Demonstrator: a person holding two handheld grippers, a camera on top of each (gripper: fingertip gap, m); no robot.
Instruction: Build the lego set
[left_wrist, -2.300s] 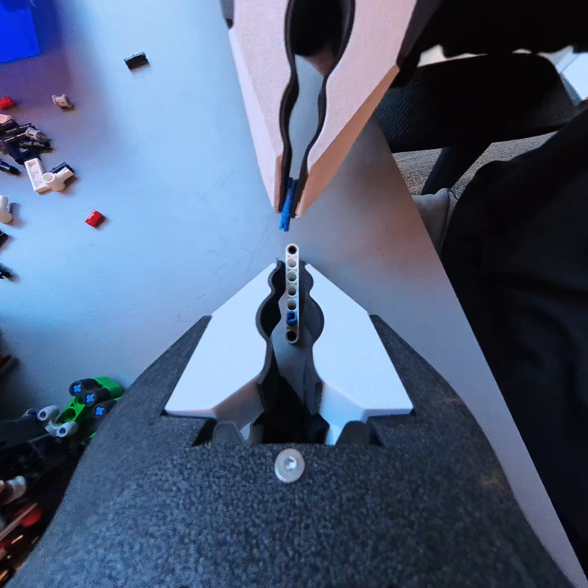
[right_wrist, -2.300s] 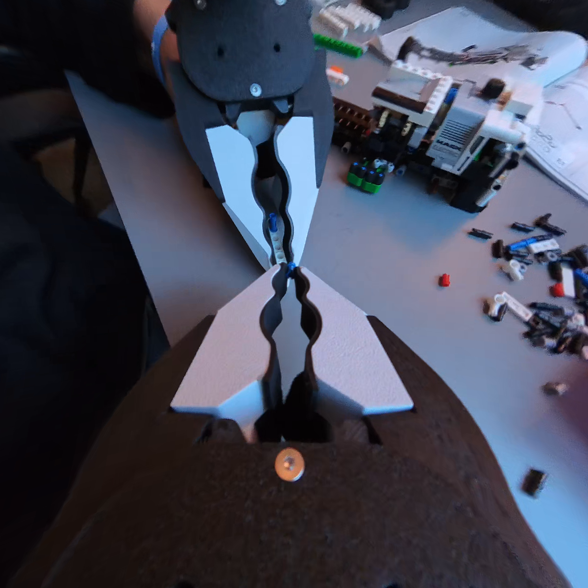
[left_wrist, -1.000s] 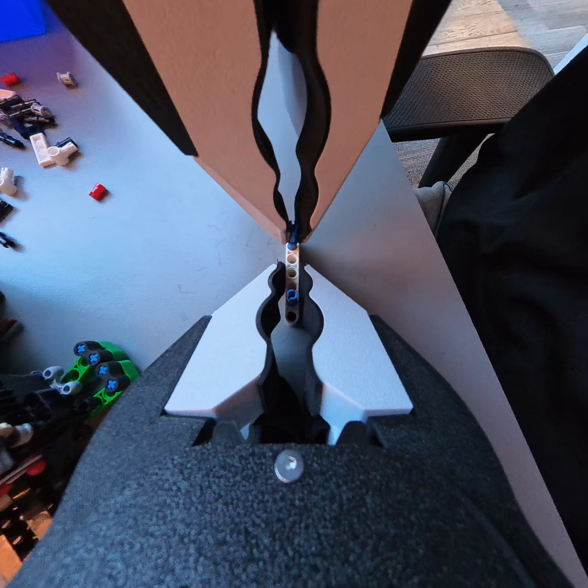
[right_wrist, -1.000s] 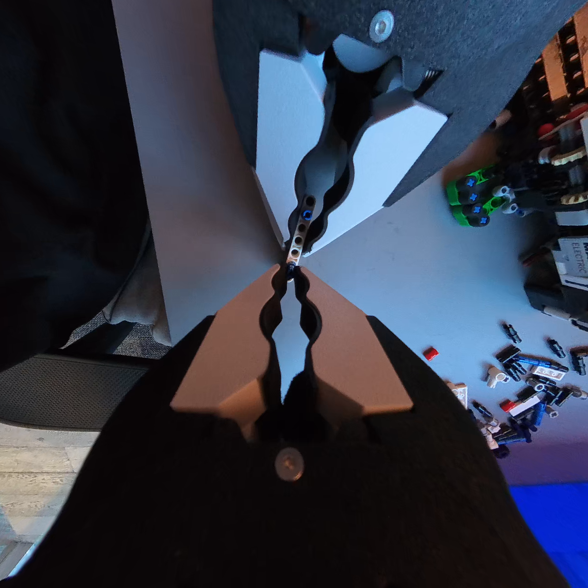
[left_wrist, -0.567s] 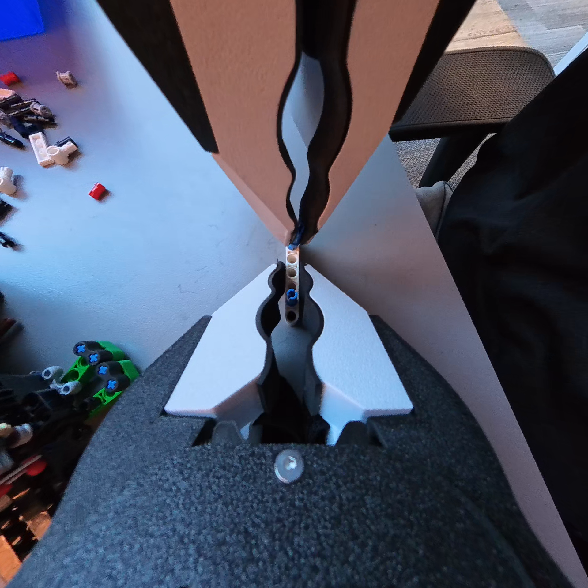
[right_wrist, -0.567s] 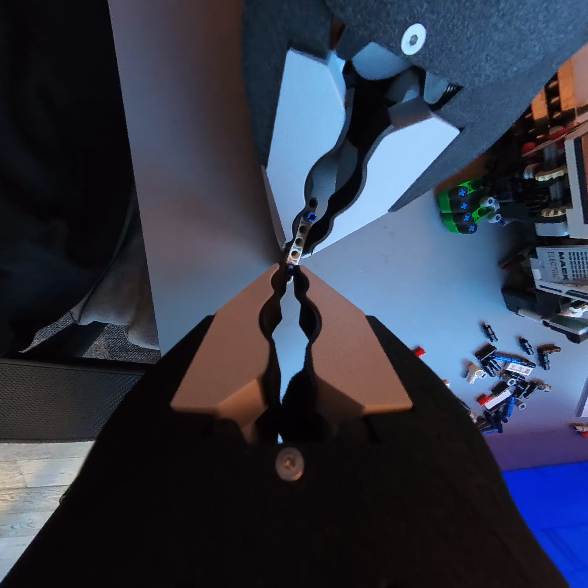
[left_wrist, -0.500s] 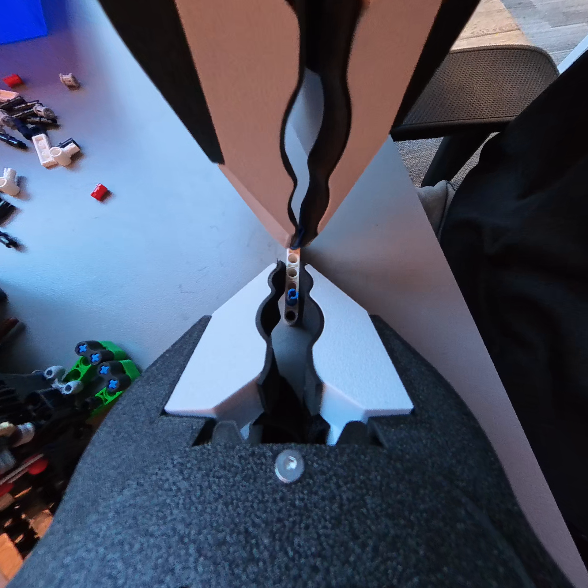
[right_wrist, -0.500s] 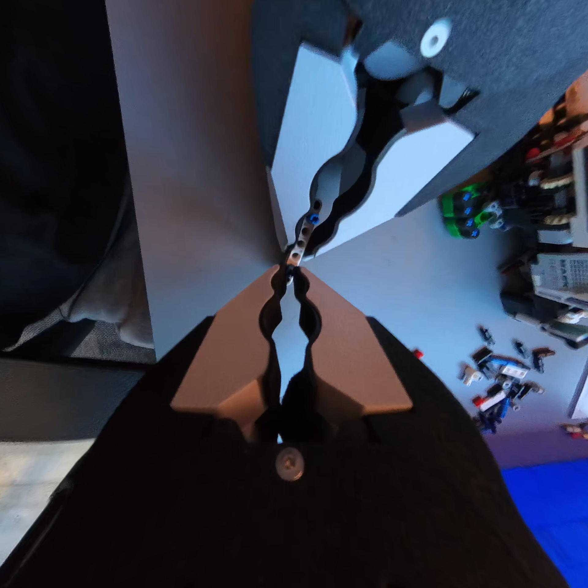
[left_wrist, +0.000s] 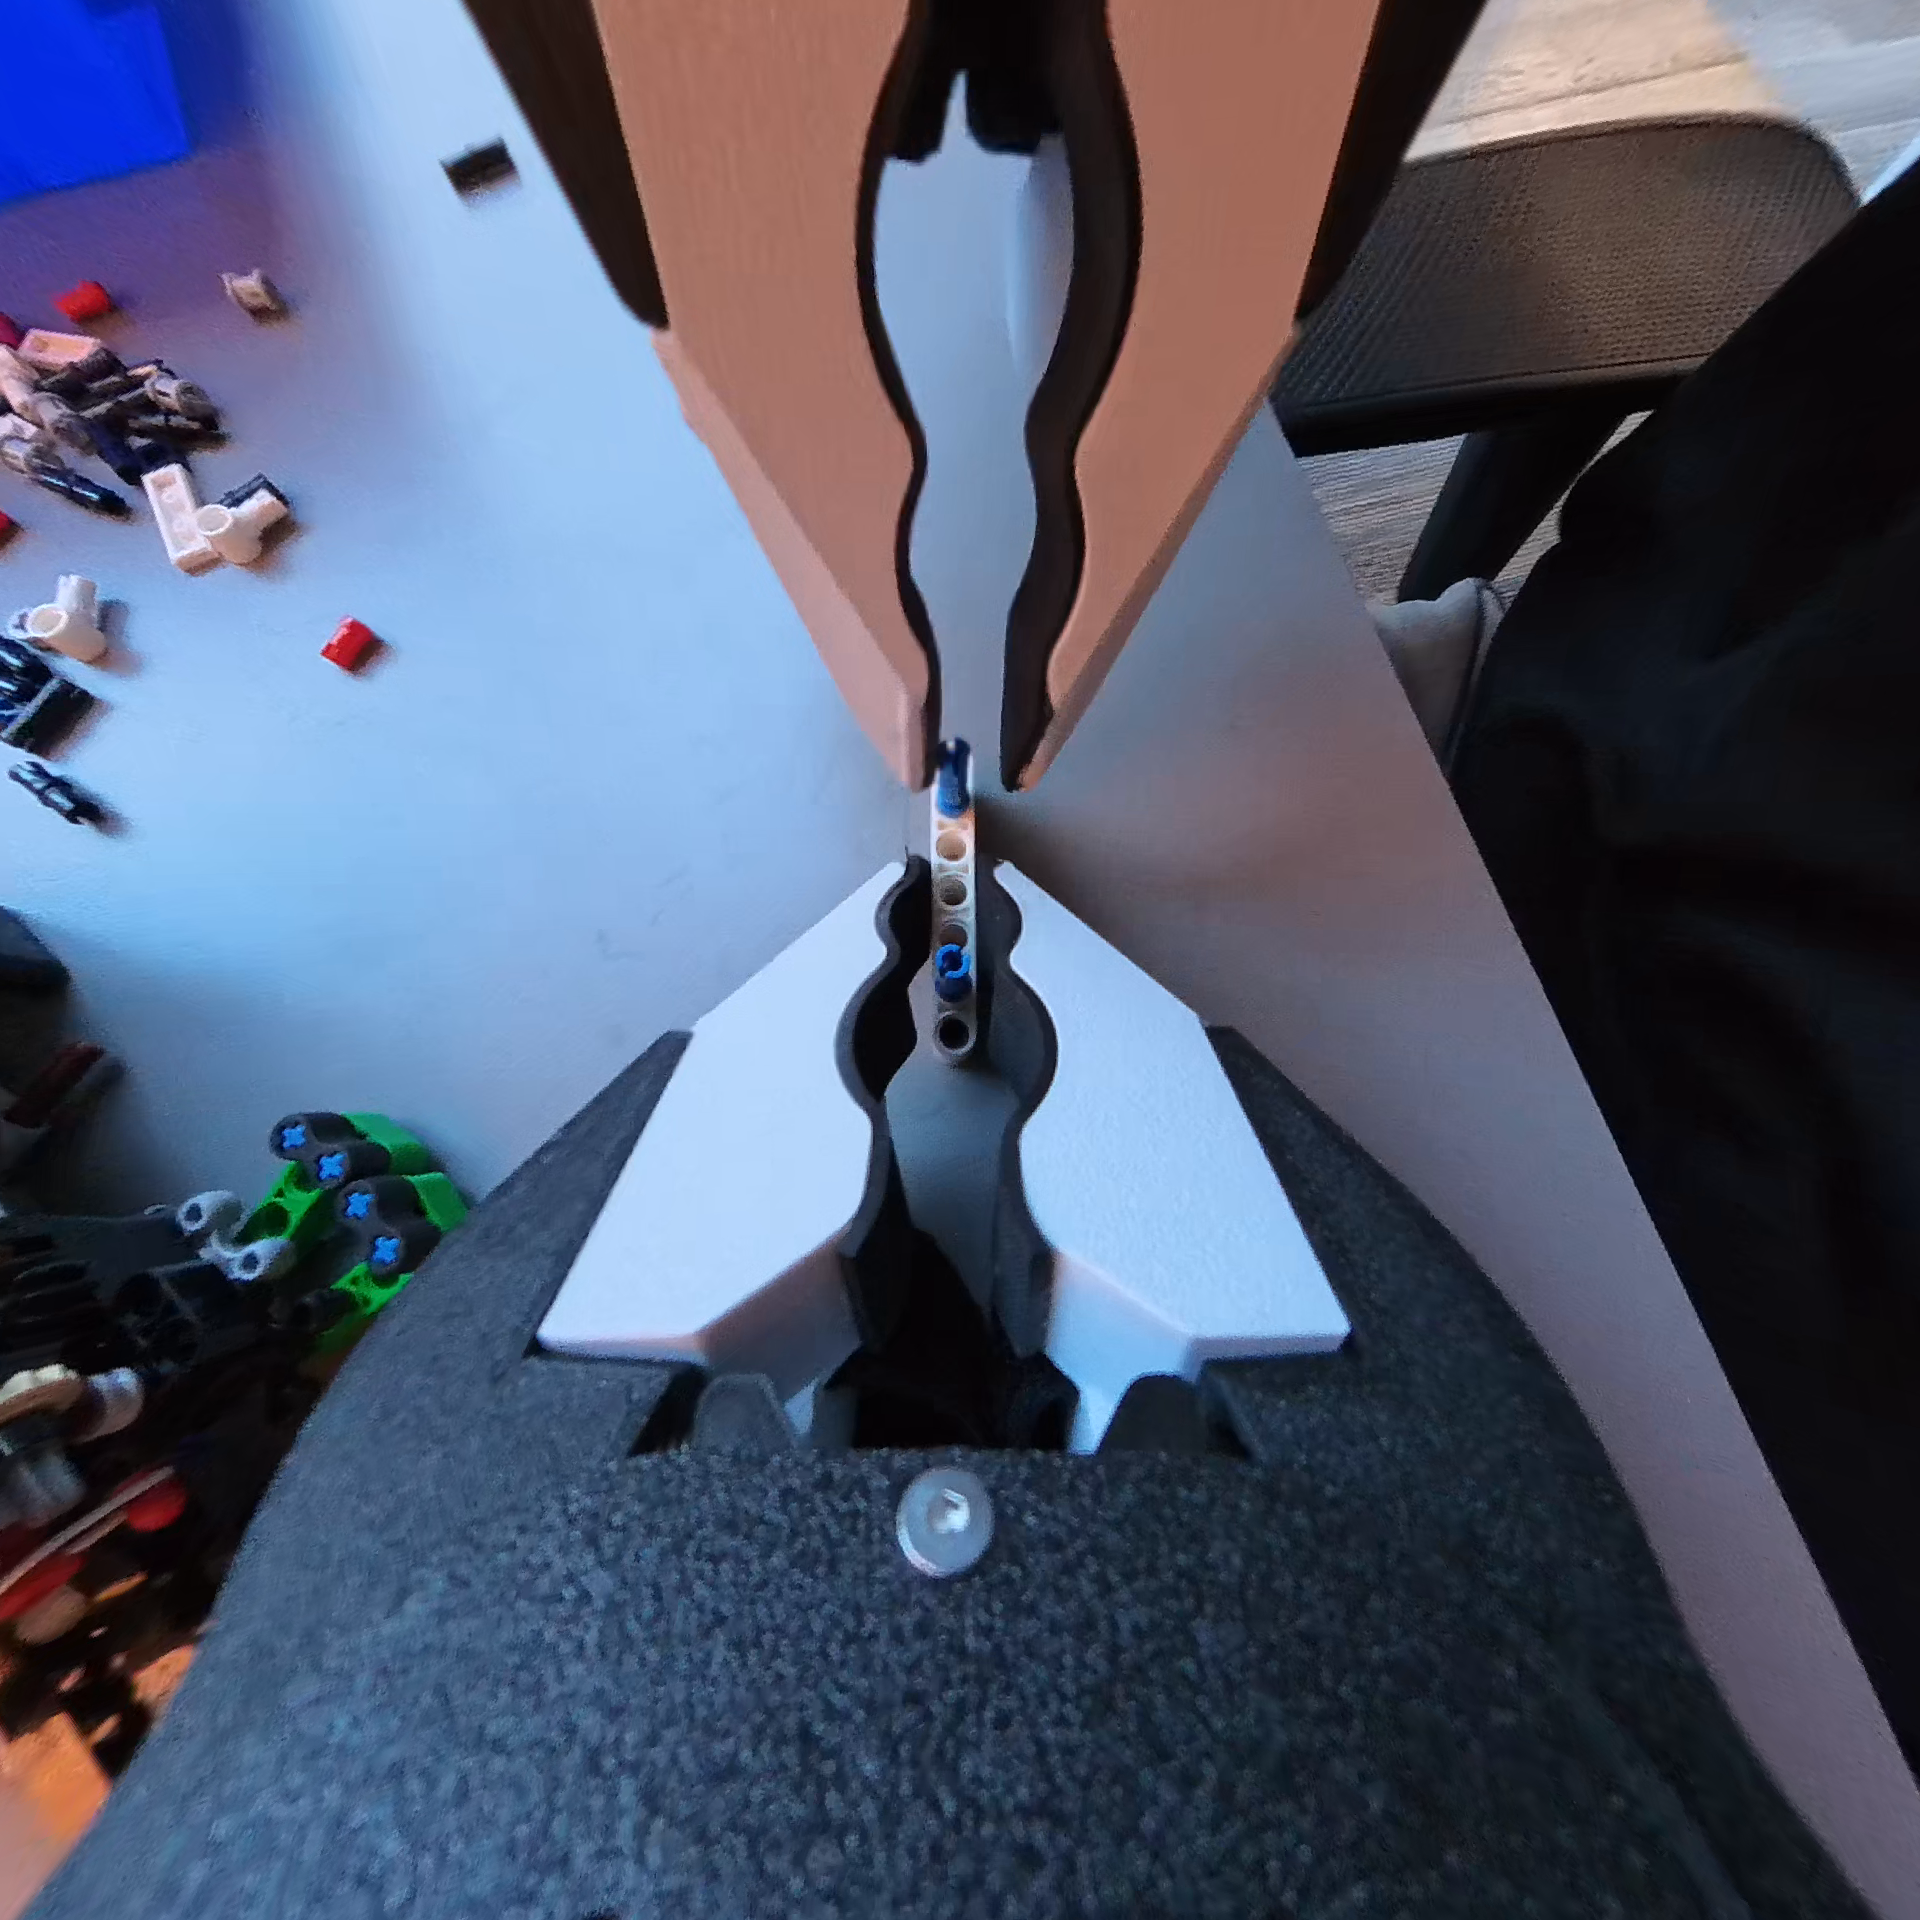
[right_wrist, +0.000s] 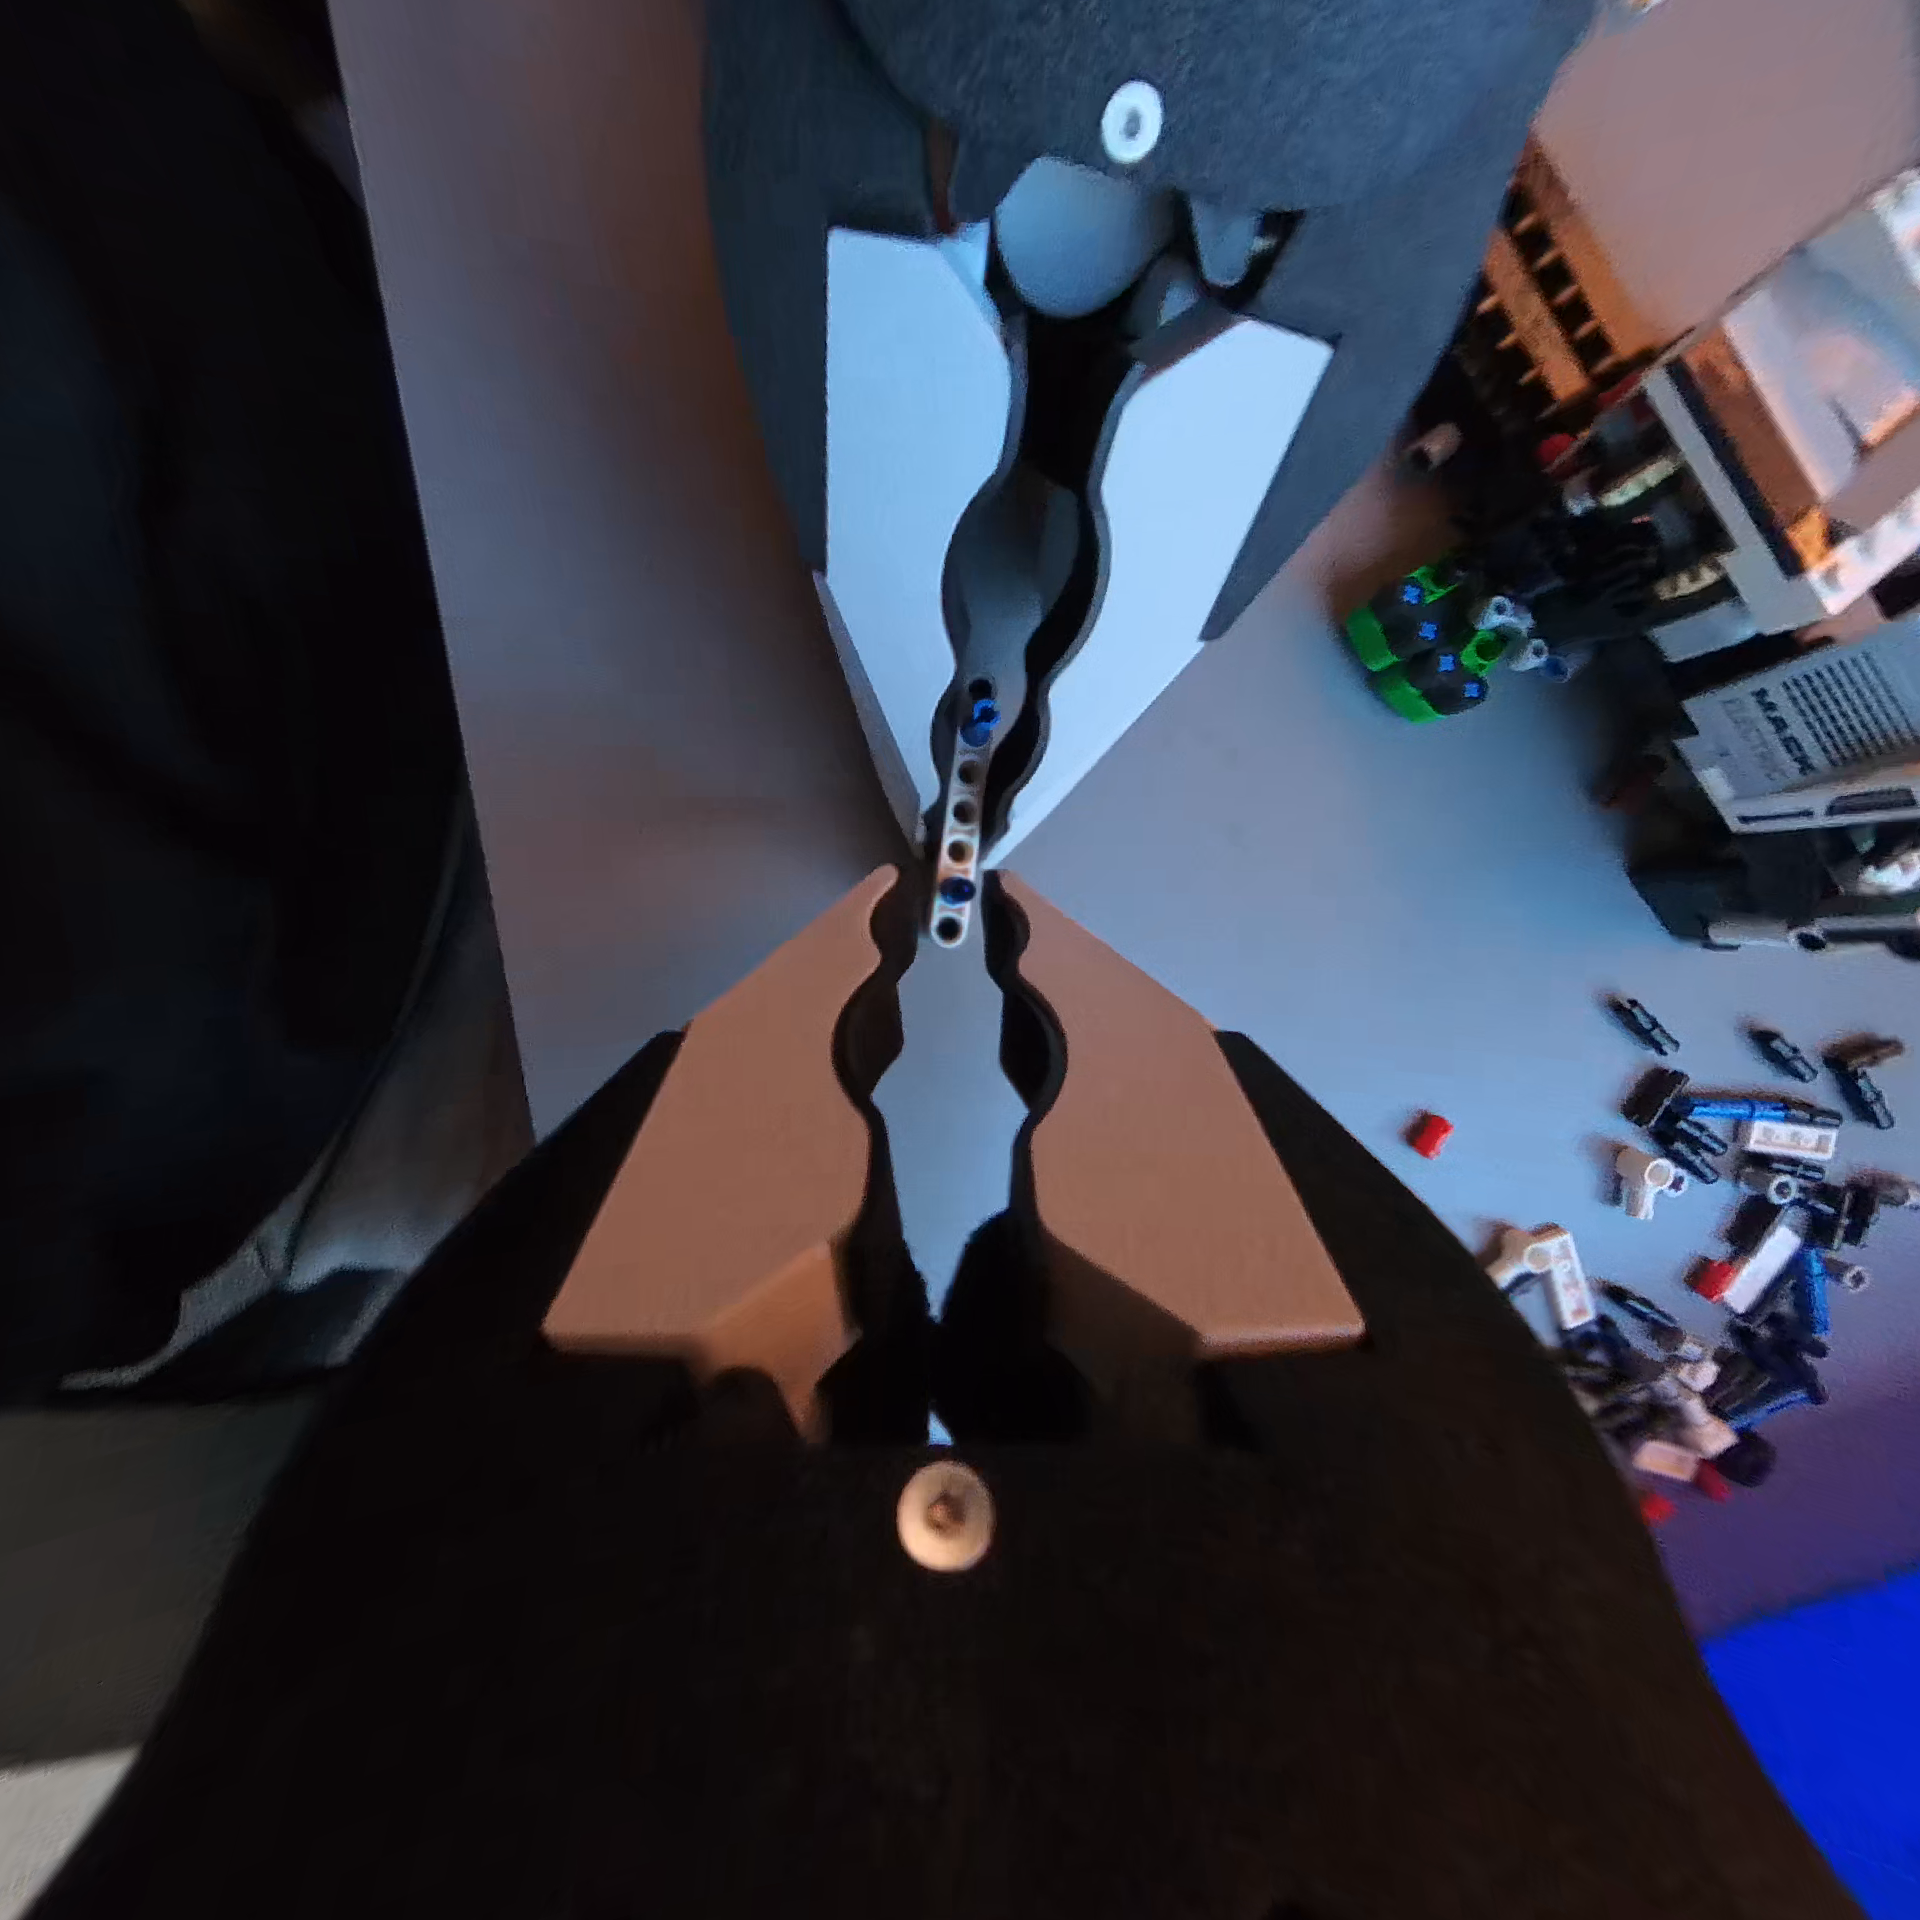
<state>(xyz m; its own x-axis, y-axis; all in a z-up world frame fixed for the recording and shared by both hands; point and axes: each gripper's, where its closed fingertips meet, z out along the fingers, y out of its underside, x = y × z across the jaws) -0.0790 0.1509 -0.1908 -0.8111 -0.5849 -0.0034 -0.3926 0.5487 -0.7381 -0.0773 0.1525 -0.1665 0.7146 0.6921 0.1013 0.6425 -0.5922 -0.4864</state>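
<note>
My left gripper (left_wrist: 954, 868) is shut on a light grey beam with holes (left_wrist: 951, 904) and holds it on end above the grey table (left_wrist: 623, 883). One blue pin (left_wrist: 951, 961) sits in a hole low on the beam, between the fingers. A second blue pin (left_wrist: 951, 781) sits in a hole near the beam's far end. My right gripper (left_wrist: 966, 774) faces the left one tip to tip. Its tan fingers stand slightly apart on either side of that end. In the right wrist view the right gripper (right_wrist: 940, 883) is open around the beam (right_wrist: 961, 821) and the pin (right_wrist: 956, 889).
A half-built white and black truck model (right_wrist: 1766, 520) and a green and black sub-assembly (left_wrist: 353, 1205) stand at one side. Loose small pieces (right_wrist: 1745, 1247) and a red piece (left_wrist: 350, 644) lie scattered. The table edge (left_wrist: 1455, 935), a chair (left_wrist: 1558, 260) and a person's dark clothing are close. My left and right fingertips are right by each other. Both grippers' tips are roughly 12 cm from the red piece (left_wrist: 350, 644). My right wrist view (right_wrist: 1425, 1134) looks at it from another angle.
The right gripper brought the blue pin to the beam's far end and pressed it into a hole. Its fingers have now parted, and the pin stays in the beam. The left gripper held still.
</note>
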